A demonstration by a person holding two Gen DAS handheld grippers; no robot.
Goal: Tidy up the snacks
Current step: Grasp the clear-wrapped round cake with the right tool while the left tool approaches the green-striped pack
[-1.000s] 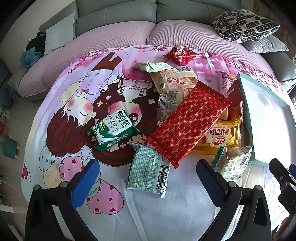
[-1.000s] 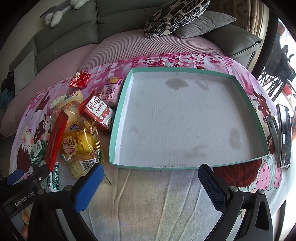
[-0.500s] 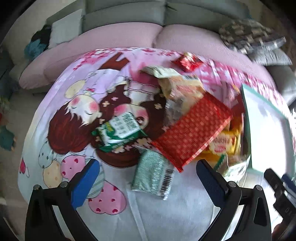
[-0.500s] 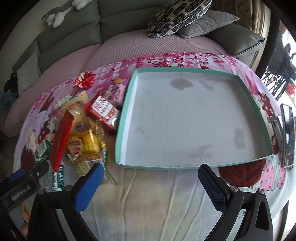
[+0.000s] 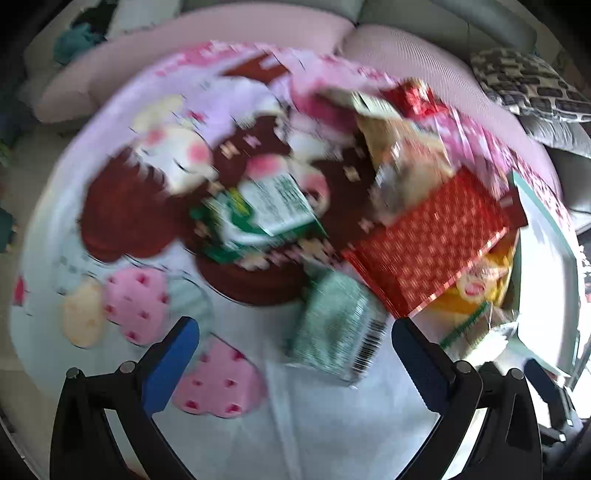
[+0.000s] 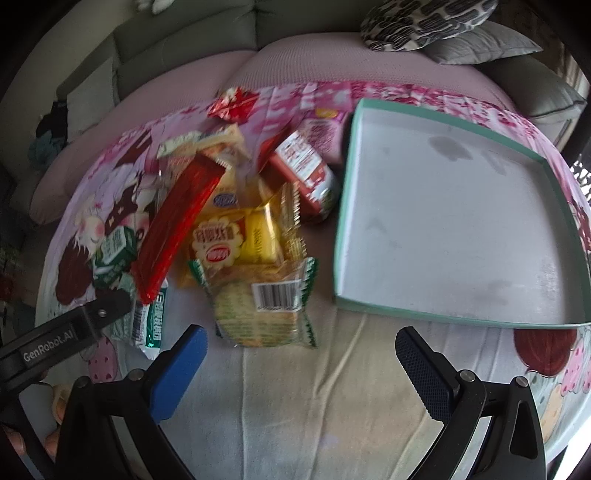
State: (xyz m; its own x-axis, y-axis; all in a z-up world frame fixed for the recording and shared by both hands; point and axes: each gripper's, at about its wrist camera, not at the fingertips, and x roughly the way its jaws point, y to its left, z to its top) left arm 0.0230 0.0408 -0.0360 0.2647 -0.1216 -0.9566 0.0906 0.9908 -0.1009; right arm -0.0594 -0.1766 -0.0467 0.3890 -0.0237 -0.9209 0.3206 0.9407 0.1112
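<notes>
A pile of snack packs lies on a cartoon-print cloth. A long red patterned pack [image 5: 428,243] [image 6: 177,225] leans across the pile. A green biscuit pack [image 5: 266,214] [image 6: 112,251] lies left of it. A green-white wafer pack [image 5: 338,326] lies just ahead of my open, empty left gripper [image 5: 291,354]. A clear cracker pack with a barcode [image 6: 266,302] lies just ahead of my open, empty right gripper [image 6: 301,363]. A yellow cake pack [image 6: 236,240] and a red carton [image 6: 306,170] lie behind it. An empty teal-rimmed tray [image 6: 341,229] [image 5: 543,218] sits to the right.
A grey-pink sofa [image 6: 295,59] with patterned cushions [image 6: 421,22] curves behind the cloth. The left gripper's arm [image 6: 62,332] shows at the left of the right wrist view. A small red wrapper [image 6: 232,103] lies at the far edge of the pile.
Both grippers have moved toward the snack pile. The right view has swung left from the tray to the cracker pack. The left view is now blurred by motion and closer to the wafer pack.
</notes>
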